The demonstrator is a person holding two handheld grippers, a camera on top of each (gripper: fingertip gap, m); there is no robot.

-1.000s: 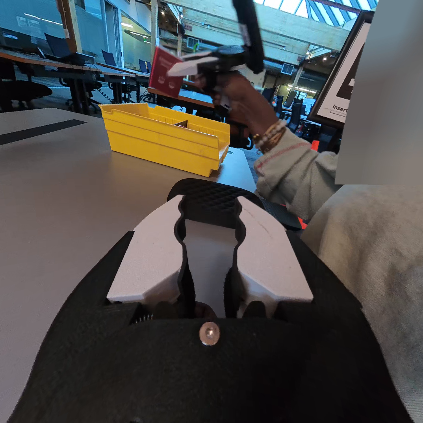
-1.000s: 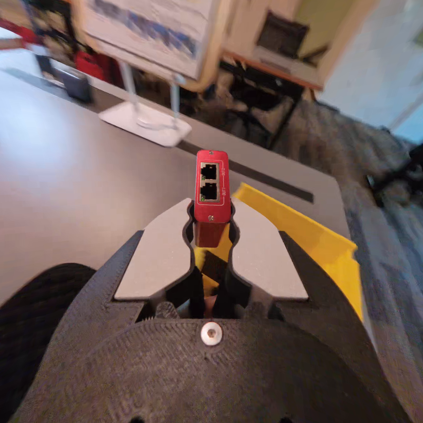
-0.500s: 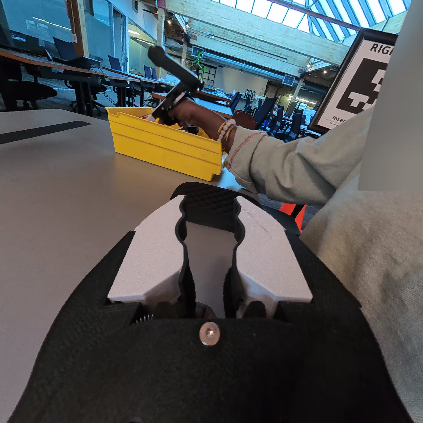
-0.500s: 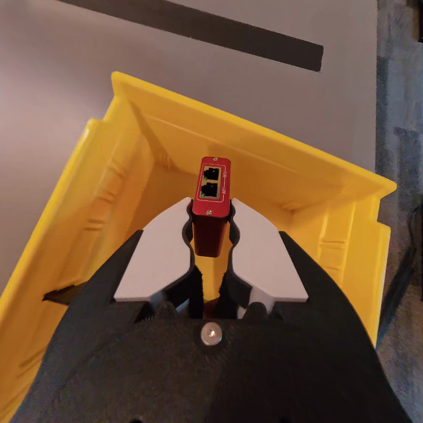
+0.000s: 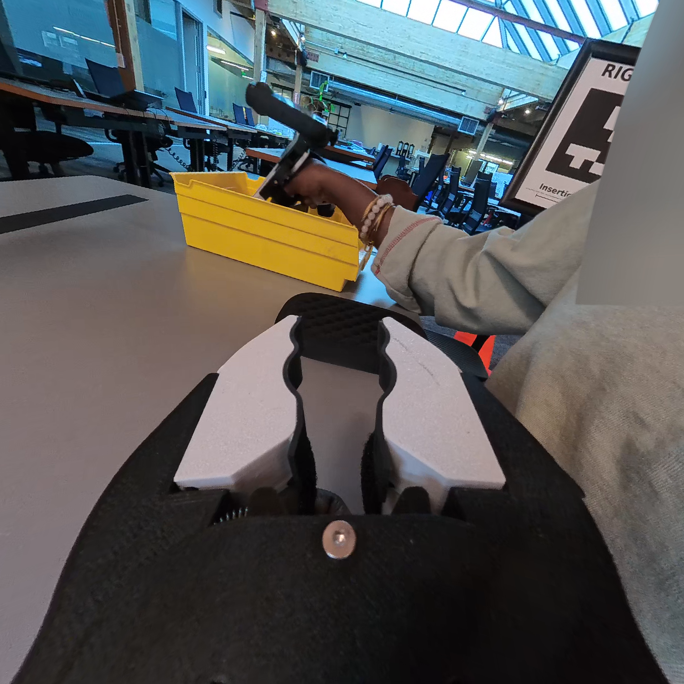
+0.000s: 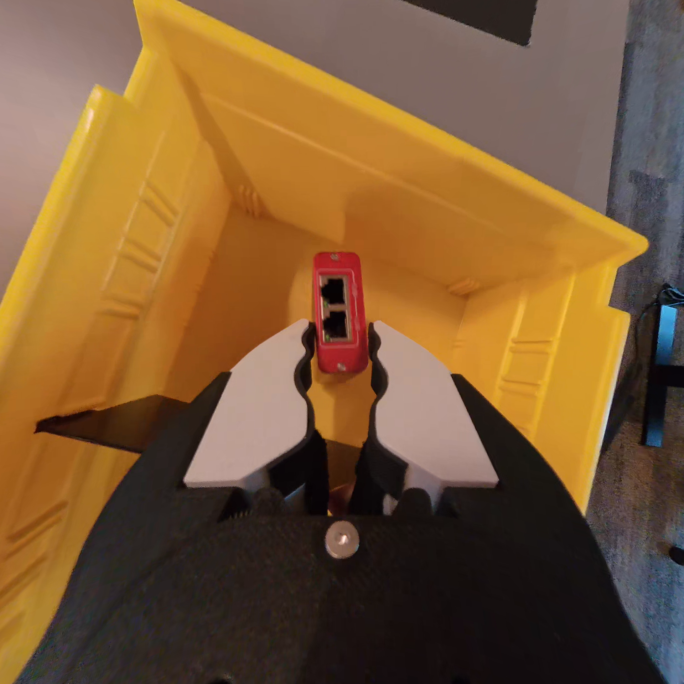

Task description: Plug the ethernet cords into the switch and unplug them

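Inside the yellow bin (image 6: 259,155), the red switch (image 6: 339,314) stands on end, ports facing the parted, empty right gripper (image 6: 338,335).

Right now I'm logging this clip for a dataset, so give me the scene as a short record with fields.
surface: grey table
container: yellow bin at the table's edge
switch: red switch inside the bin, both ports empty, standing port-face up
right gripper: open over the bin, fingers either side of the switch, gaps visible
left gripper: open, empty, low over the table
cords: none in view
divider: black divider in the bin
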